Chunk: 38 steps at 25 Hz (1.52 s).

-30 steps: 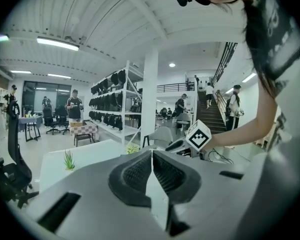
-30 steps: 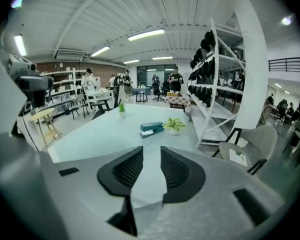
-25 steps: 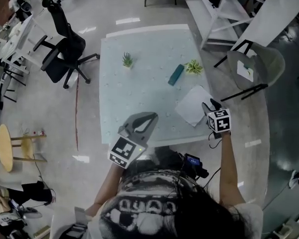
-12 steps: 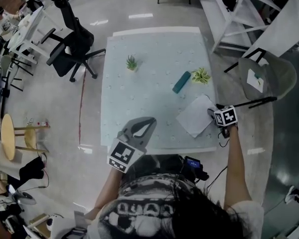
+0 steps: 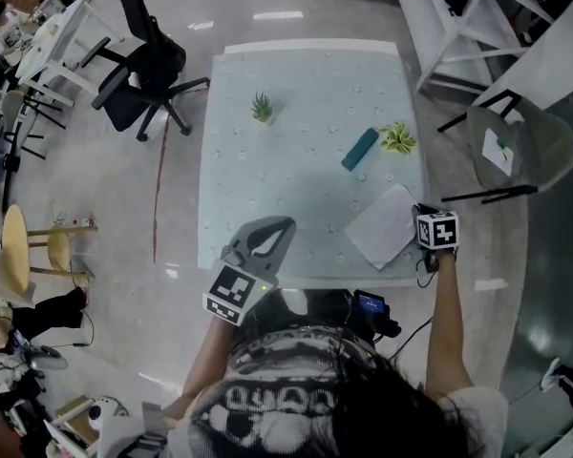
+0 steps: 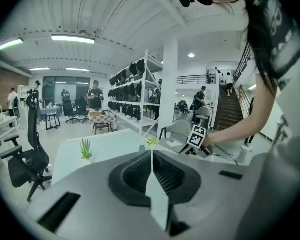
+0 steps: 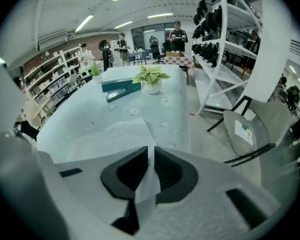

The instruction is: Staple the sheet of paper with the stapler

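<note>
A white sheet of paper (image 5: 384, 225) lies at the near right corner of the pale table (image 5: 296, 160). Farther back rests the teal stapler (image 5: 360, 148), also visible beyond the sheet in the right gripper view (image 7: 119, 88). My right gripper (image 5: 419, 217) points steeply down at the sheet's right edge. Its jaws are closing, and in its own view (image 7: 150, 151) they meet with the paper (image 7: 110, 136) running in between them. My left gripper (image 5: 278, 226) hovers over the table's near edge, jaws together with nothing between them (image 6: 151, 154).
A small potted plant (image 5: 397, 138) stands right beside the stapler, another plant (image 5: 262, 108) at the far left of the table. A black office chair (image 5: 148, 70) stands left of the table. A grey chair (image 5: 511, 151) and white shelving (image 5: 458, 17) are on the right.
My right gripper has sunk onto the paper's right edge and its jaws have come together there. The left gripper drifted a little forward and down. Stapler and paper lie where they were.
</note>
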Available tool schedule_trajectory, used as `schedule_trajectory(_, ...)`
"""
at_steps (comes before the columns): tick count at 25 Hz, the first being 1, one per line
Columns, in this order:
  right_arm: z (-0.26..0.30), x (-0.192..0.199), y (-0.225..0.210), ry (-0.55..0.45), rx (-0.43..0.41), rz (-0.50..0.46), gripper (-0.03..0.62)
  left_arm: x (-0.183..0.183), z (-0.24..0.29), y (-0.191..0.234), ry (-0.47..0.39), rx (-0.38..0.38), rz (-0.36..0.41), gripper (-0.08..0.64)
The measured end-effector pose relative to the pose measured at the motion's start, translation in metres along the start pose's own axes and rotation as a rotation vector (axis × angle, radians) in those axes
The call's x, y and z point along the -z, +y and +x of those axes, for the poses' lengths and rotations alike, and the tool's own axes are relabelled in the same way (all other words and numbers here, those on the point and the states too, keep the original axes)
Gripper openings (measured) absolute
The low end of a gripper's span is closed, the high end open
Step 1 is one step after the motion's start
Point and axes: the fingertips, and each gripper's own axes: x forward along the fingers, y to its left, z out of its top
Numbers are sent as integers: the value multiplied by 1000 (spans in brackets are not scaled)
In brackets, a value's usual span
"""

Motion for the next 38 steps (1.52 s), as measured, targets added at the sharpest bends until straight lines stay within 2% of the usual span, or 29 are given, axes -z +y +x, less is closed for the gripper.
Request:
schedule_trajectory(6,-17,-4,47,-107,-21,197,18,9,-25,20,2,42,14,6)
schedule_trajectory(9,-22,-11,87,-159,-57,252,14,14,-43,35,-8,67,20,6)
schedule_trajectory(15,-12,-36,153,-211,-82,249,9,25,-77,62,-11,104,40,6)
schedule_trajectory(22,15,-79,191,-237,-96,228,6,36,-104,90,-18,100,28,6)
schedule_trajectory(26,36,-102,190,-239,-113,289,6,38,-110,105,-16,75,15,6)
schedule_trajectory(31,53,-118,164,-249,-107,418,5,40,-113,123,-15,33,-10,6)
schedule_trajectory(38,61,-121,125,-240,-63,481,6,44,-107,136,-2,-7,-36,6)
